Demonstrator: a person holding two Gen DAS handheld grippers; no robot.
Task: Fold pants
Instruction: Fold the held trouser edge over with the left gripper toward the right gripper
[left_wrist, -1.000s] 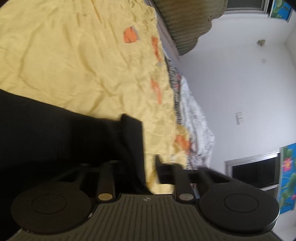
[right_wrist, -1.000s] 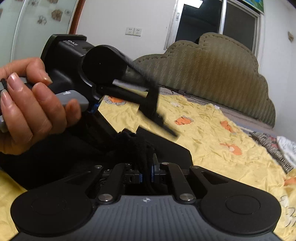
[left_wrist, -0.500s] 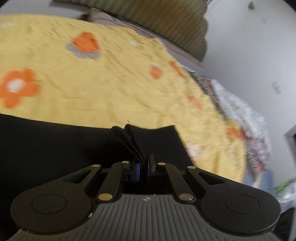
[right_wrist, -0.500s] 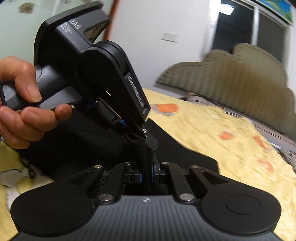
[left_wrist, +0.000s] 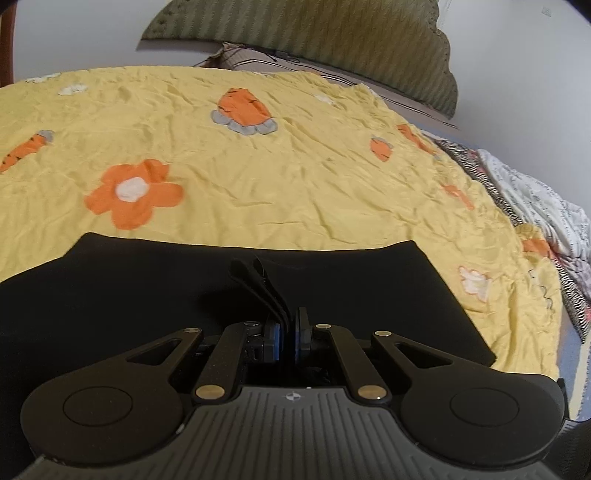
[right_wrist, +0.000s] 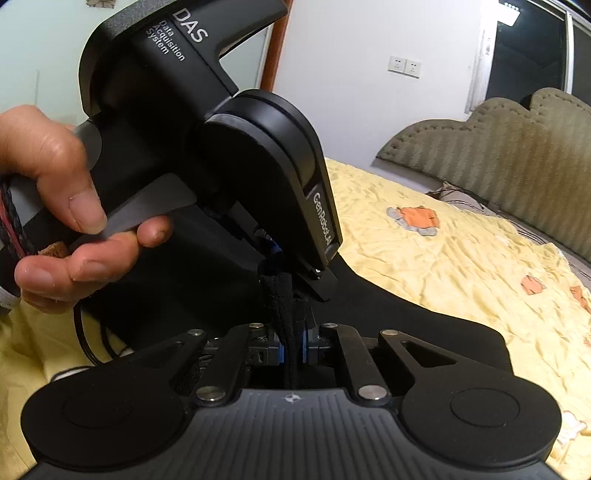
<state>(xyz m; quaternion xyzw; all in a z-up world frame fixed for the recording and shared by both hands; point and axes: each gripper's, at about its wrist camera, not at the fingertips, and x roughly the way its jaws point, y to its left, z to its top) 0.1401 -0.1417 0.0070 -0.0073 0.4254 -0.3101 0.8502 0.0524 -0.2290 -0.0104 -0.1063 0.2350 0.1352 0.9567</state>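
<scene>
Left wrist view: your left gripper (left_wrist: 288, 334) has its jaws closed on a folded edge of the black pants (left_wrist: 147, 295), which lie spread on the yellow bed (left_wrist: 295, 184).

Right wrist view: your right gripper (right_wrist: 293, 349) has its jaws clamped on a bunched edge of the pants (right_wrist: 406, 325). The left gripper (right_wrist: 295, 273), held in your hand (right_wrist: 62, 221), pinches the same bunch just above. With both grips so close together, pulling apart unevenly could drag layers loose or skew the fold.
</scene>
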